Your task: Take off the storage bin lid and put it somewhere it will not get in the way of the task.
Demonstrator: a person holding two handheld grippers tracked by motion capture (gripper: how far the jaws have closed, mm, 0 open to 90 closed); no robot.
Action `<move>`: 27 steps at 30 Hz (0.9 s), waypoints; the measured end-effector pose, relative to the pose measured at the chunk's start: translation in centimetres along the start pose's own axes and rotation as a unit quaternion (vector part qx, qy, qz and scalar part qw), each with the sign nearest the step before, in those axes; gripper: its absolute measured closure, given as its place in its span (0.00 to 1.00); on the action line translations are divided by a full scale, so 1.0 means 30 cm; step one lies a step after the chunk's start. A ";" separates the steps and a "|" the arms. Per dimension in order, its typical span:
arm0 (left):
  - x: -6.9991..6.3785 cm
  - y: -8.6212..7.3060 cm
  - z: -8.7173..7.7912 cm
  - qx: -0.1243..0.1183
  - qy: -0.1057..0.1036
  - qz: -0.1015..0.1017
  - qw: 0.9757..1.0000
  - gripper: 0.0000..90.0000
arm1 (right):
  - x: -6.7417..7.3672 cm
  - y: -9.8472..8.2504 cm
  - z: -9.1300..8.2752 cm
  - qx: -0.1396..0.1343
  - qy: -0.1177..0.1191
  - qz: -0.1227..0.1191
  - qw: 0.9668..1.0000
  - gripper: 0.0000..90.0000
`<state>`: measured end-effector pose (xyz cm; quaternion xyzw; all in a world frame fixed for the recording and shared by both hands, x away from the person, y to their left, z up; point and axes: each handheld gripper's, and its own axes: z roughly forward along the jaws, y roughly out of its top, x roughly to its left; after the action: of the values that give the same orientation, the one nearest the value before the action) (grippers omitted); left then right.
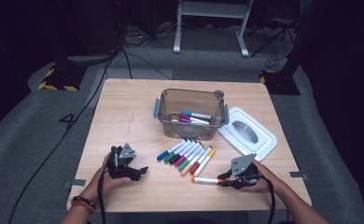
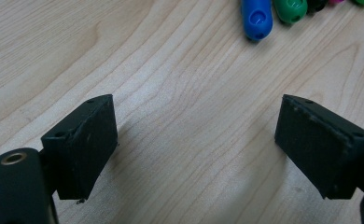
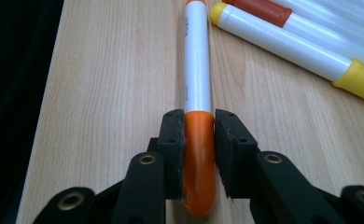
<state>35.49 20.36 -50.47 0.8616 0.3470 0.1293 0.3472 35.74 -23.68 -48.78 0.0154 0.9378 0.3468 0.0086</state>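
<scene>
My right tongs [image 3: 199, 154] are clamped on the orange cap of the orange marker [image 3: 197, 88], black ridged pads pressing both sides of the glossy rounded cap. The marker lies flat on the worktop [image 1: 124, 121], its smooth white barrel running straight away from the tongs. In the high view that marker [image 1: 207, 180] sits alone at the near edge, just in front of the right tongs [image 1: 225, 179], apart from the marker row [image 1: 187, 157].

Just beside it in the right gripper view is a yellow-capped marker [image 3: 292, 46], same white plastic barrel, angled off to the right, with a red-banded one behind it.

My left tongs [image 2: 196, 140] stand wide apart over bare wood, nothing between the matte black block-shaped pads. The blue marker end [image 2: 257, 18] and the green marker end [image 2: 290, 9] sit well ahead of them. In the high view the left tongs [image 1: 143, 171] rest near the left of the row.

The worktop is pale wood-grain laminate, square. Behind the row is a clear smoky plastic bin [image 1: 161, 109] with grey side clips and a few markers inside. Its white lid [image 1: 264, 140], rounded rectangle, lies flat just right of the bin.
</scene>
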 end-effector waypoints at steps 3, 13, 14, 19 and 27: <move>0.000 0.000 0.000 0.000 0.000 0.000 1.000 0.15 | 0.009 0.004 0.004 -0.002 -0.005 0.002 1.000 0.83; 0.000 0.000 0.000 0.000 0.000 0.000 1.000 0.15 | 0.021 0.010 -0.001 -0.011 -0.002 -0.008 1.000 0.84; 0.000 0.000 0.000 0.000 0.000 0.000 1.000 0.15 | 0.021 0.011 -0.001 -0.013 -0.001 -0.009 1.000 0.84; 0.000 0.000 0.000 0.000 0.000 0.000 1.000 0.15 | 0.024 0.016 -0.012 -0.019 -0.009 -0.012 1.000 0.84; 0.000 0.000 0.000 0.000 0.000 0.000 1.000 0.15 | 0.027 0.021 -0.051 -0.044 -0.015 -0.011 0.999 0.84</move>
<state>35.50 20.37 -50.46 0.8617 0.3468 0.1292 0.3471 34.90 -24.17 -47.22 0.0096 0.9214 0.3875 0.0270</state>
